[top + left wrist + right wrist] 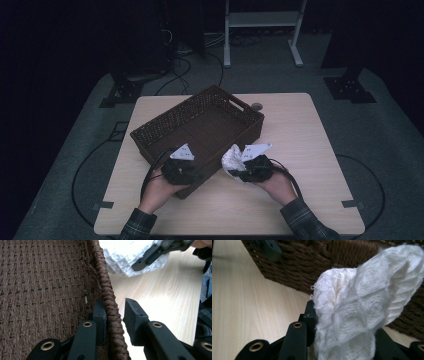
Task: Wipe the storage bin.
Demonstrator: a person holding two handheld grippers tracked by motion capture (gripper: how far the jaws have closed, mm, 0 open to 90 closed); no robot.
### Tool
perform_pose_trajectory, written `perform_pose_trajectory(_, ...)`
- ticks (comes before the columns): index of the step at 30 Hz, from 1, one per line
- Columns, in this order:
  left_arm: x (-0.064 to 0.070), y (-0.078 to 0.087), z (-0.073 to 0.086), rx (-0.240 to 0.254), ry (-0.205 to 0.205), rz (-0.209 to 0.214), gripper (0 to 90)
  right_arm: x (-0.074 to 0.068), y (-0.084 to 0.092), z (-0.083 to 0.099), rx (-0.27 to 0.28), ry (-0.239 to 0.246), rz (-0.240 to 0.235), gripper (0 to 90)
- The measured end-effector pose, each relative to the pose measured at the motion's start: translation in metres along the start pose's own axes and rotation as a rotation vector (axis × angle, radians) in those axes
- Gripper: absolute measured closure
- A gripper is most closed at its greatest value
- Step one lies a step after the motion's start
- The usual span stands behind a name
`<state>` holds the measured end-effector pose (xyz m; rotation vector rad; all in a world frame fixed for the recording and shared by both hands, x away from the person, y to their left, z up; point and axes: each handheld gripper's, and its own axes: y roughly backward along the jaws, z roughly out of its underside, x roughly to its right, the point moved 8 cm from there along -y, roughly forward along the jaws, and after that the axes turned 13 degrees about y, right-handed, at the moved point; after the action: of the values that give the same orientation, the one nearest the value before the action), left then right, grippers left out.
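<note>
A brown woven basket [200,97] stands slantwise on the wooden table [295,125]. My left gripper [190,175] sits at its near corner. In the left gripper view the left gripper [114,302] straddles the braided basket rim [110,290]: the inner jaw lies against it, while a thin gap shows at the outer jaw. A white knitted cloth [231,159] hangs just right of the basket, with my right gripper [240,172] shut on it. In the right gripper view the cloth [367,290] bulges up between the jaws of the right gripper [344,322] and hides the right one.
The basket wall [312,262] rises close behind the cloth. Bare tabletop [300,150] lies to the right and along the front edge. A small round cap [256,106] is set in the table behind the basket. Cables and stand feet are on the floor [190,65] beyond.
</note>
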<state>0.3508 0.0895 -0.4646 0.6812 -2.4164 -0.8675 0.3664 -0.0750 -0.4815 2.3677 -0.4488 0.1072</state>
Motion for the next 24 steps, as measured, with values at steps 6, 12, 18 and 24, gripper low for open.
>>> perform_pose_trajectory(6,0.0,0.0,0.0,0.0,0.0,0.0,70.6,-0.005,0.011,-0.013,0.058,0.012,-0.007,67.9)
perform_pose_trajectory(12,0.0,0.0,0.0,0.0,0.003,0.0,70.6,-0.014,0.009,-0.019,0.089,0.042,-0.038,67.9)
perform_pose_trajectory(18,0.0,0.0,0.0,0.0,0.0,0.0,70.6,-0.015,-0.002,-0.016,0.064,0.033,-0.056,67.9)
perform_pose_trajectory(24,0.0,0.0,0.0,-0.001,0.0,0.0,70.6,-0.014,-0.017,-0.005,0.034,0.007,-0.073,67.9)
